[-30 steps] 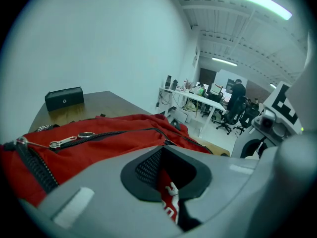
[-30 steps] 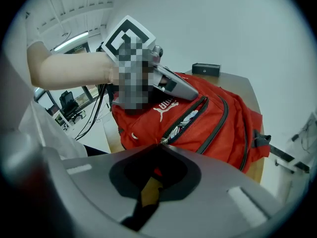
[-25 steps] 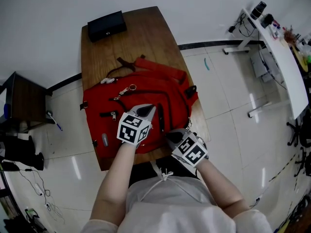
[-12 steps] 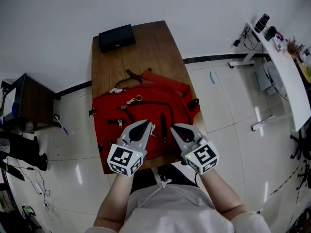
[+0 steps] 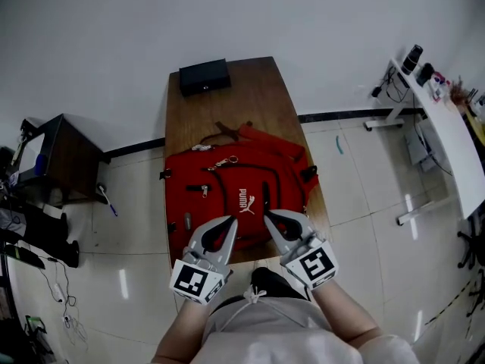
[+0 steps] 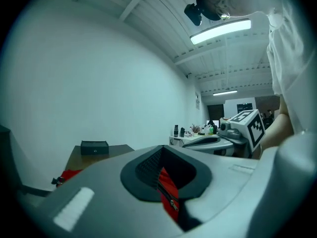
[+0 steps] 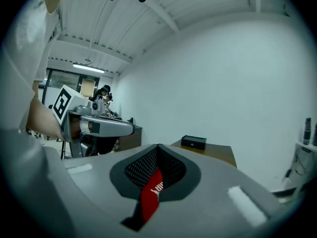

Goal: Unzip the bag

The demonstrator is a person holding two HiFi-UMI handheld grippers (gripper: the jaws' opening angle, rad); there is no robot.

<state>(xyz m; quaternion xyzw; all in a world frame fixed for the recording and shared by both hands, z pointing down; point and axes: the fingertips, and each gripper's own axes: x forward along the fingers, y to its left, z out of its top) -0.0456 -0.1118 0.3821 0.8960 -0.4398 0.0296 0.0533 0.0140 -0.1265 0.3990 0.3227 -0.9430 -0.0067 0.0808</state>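
While nothing is held, the red bag (image 5: 239, 196) lies flat on the surface (image 5: 227, 105).
Head view: my left hand-held gripper (image 5: 225, 222) and right hand-held gripper (image 5: 270, 217) hover over the bag's near edge, both pressed together, empty. Left gripper view: a zip (image 6: 172, 202) below the tips. Right gripper view: the logo panel (image 7: 157, 186). Limp cloth, I judge; pinch a pull (image 5: 227, 160), brace beside it.

We see our right gripper (image 7: 157, 147) with its two jaws pressed together at the tips. Through the hole under the tips we see a bit of the red bag (image 7: 148, 200) with white letters on it. The left gripper (image 7: 124, 128) is up on the left, and far off a black box (image 7: 193, 142) sits on the brown table (image 7: 220, 153).
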